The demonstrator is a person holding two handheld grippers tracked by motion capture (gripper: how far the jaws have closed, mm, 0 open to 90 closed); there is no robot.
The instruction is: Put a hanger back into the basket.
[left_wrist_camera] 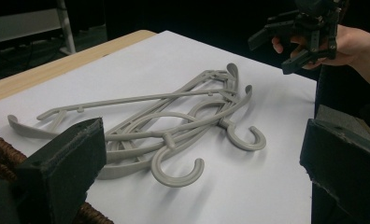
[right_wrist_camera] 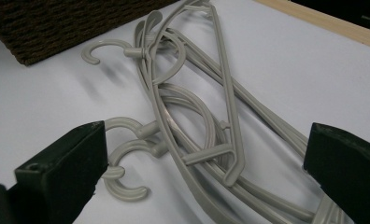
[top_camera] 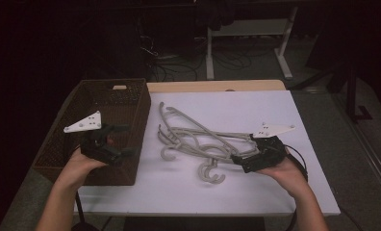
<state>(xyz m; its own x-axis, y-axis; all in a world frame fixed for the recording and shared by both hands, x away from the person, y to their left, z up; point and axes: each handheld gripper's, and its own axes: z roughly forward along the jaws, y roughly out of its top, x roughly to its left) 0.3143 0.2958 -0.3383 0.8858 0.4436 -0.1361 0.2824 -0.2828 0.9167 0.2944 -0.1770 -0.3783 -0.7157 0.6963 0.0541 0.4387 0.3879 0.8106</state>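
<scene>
Two grippers here, both with jaws spread wide and nothing between them. The right gripper (top_camera: 242,159) sits low at the right end of a tangled pile of grey plastic hangers (top_camera: 193,139), jaws aimed left at the pile, held from beneath by the person's right hand (top_camera: 287,172). In the right gripper view its two black jaws frame the hangers (right_wrist_camera: 192,116) with clear gaps on either side, so no contact that I can see. A pair of hooks (right_wrist_camera: 122,163) lies just beside the left jaw in that view, and another hook (right_wrist_camera: 101,49) sits farther off, near the basket wall.

The left gripper (top_camera: 123,142) hovers over the right wall of a dark woven basket (top_camera: 131,168), jaws also apart, gripped by the left hand (top_camera: 78,168). From the left gripper view the hangers (left_wrist_camera: 174,126) lie well beyond its jaws on the white tabletop (left_wrist_camera: 248,186), with the other gripper (left_wrist_camera: 290,39) visible far across, hanging above the table.

Hangers are all stacked loosely on each other mid-table, just right of the basket, hooks pointing toward the near edge. White table surface (top_camera: 256,192) underneath, with a wooden strip (top_camera: 217,85) along the far edge. Floor behind is dim, cables and a white desk frame (top_camera: 285,43) back there.
</scene>
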